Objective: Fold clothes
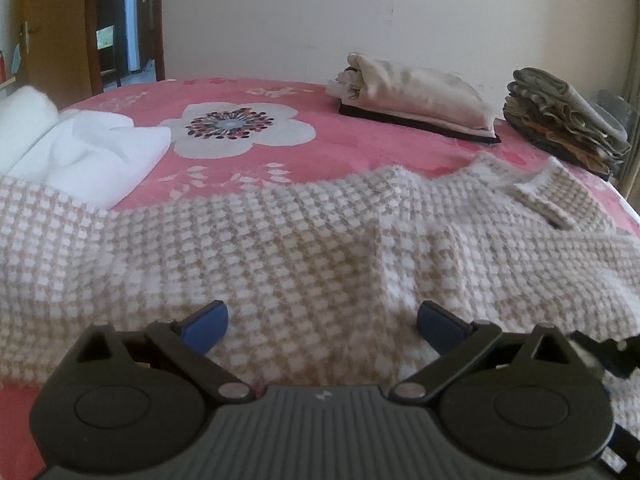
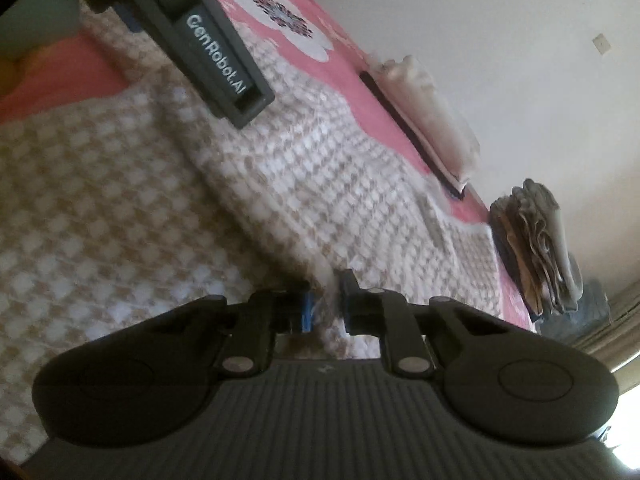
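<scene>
A beige-and-white checked knit sweater (image 1: 280, 248) lies spread across the pink bed, its collar (image 1: 536, 192) at the far right. My left gripper (image 1: 322, 324) hovers low over the sweater's near part, blue pads wide apart and open, with nothing pinched. In the right wrist view the picture is rolled sideways. There my right gripper (image 2: 326, 308) has its pads close together with a ridge of the sweater (image 2: 120, 184) caught between them. The left gripper's dark body (image 2: 216, 56) shows at the upper left of that view.
The pink bedspread (image 1: 240, 92) carries a large white flower print. A crumpled white garment (image 1: 100, 152) lies at the left. Folded cream clothes (image 1: 416, 96) and a grey-olive stack (image 1: 568, 116) sit along the far side by the wall. A wooden door (image 1: 52, 32) stands at the back left.
</scene>
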### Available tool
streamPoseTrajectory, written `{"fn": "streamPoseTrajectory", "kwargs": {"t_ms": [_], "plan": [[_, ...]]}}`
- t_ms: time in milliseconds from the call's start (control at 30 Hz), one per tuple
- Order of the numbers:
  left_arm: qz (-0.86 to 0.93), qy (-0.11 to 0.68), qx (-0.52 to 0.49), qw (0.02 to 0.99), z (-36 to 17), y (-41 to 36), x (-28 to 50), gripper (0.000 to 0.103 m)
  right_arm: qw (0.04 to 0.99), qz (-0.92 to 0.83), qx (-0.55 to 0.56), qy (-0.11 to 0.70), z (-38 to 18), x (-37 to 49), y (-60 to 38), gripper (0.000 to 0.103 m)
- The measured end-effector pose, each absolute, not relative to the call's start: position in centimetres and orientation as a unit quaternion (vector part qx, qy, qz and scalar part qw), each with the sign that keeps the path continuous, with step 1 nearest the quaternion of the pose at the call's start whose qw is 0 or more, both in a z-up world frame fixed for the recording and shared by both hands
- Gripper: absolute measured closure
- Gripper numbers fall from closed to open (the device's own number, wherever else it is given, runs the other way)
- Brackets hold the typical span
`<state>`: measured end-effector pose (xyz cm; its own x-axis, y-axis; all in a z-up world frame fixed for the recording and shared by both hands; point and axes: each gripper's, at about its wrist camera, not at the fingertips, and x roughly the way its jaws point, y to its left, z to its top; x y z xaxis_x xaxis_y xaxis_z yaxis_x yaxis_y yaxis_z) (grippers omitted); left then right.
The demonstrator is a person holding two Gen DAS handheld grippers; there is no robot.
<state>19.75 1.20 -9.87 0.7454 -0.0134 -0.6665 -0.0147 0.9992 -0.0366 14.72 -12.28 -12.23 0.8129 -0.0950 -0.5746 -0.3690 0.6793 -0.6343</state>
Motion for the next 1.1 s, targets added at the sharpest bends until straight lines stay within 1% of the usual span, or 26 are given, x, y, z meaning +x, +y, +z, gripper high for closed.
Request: {"fn": "streamPoseTrajectory", "kwargs": {"t_ms": [433,567,667,700,800,900,1000,1100], "plan": [[0.009,0.348,-0.001,0.937,-10.2,0.3,22.7,0.002,0.877,0.042,-0.369,0.305,-12.4,15.9,-13.0,0.095],[0.009,0.35,0.0,0.937,-10.3,0.2,23.0,0.002,0.878,0.062,-0.351,0.32,-11.8,15.4,-13.3,0.092],[0.005,0.352,-0.003,0.936,-10.3,0.5,23.0,0.002,0.894,0.106,-0.285,0.329,-9.6,14.0,-14.2,0.076],[0.003,0.352,-0.004,0.936,-10.3,0.6,23.0,0.002,0.9,0.121,-0.257,0.33,-8.7,13.5,-14.8,0.075],[0.001,0.354,-0.005,0.935,-10.2,0.7,22.9,0.002,0.923,0.139,-0.159,0.323,-6.0,12.7,-17.5,0.075],[0.001,0.355,0.0,0.935,-10.1,0.7,22.8,0.002,0.941,0.086,-0.09,0.313,-4.9,14.1,-21.1,0.076],[-0.001,0.356,0.007,0.935,-9.9,0.6,22.5,0.002,0.946,0.036,-0.026,0.321,-5.7,17.0,-24.4,0.079],[-0.006,0.355,0.015,0.935,-9.6,0.6,22.1,0.002,0.927,0.012,0.001,0.374,-9.6,20.6,-26.3,0.079]]}}
